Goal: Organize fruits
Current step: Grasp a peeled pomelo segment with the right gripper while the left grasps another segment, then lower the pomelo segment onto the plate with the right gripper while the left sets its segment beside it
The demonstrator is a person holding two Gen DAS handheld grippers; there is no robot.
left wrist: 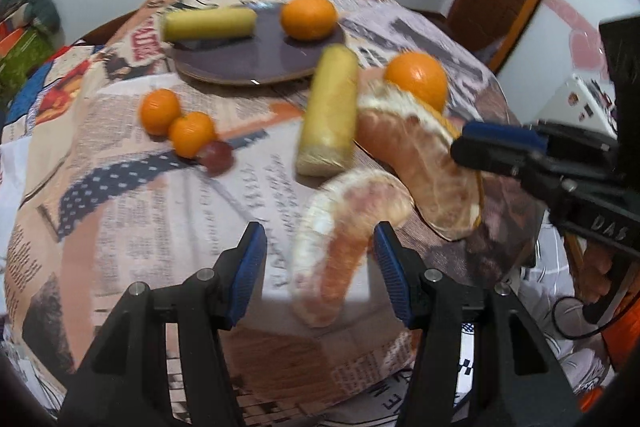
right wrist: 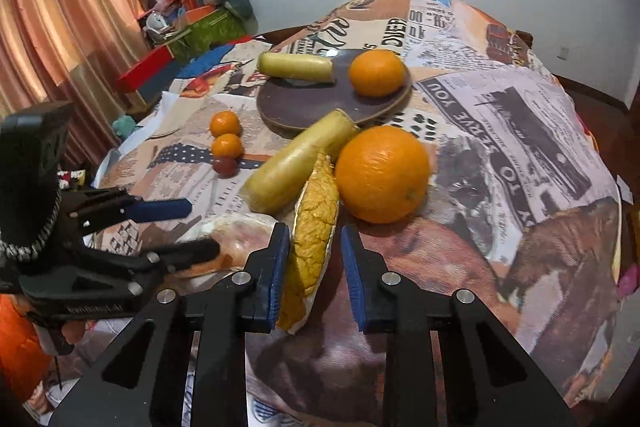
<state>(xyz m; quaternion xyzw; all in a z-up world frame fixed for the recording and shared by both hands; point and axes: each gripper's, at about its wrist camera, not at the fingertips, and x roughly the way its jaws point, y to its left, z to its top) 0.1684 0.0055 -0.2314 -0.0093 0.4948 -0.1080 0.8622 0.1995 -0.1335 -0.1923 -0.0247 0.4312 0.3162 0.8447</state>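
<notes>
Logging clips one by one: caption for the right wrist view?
Right hand-held gripper straddles a pomelo wedge beside an orange and banana.

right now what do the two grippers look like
Both are black plastic, each with two fingers lined with ribbed blue pads and silver bolt heads at the joints. The left gripper shows pale lettering on its side in the other view; the right gripper has a thin black cable hanging below it.

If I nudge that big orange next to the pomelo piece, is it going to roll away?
Probably. The big orange is round and smooth, on a tablecloth that seems to slope away, so a push could send it off. The pomelo piece and the yellow cylinder beside it would likely block only that side.
</notes>
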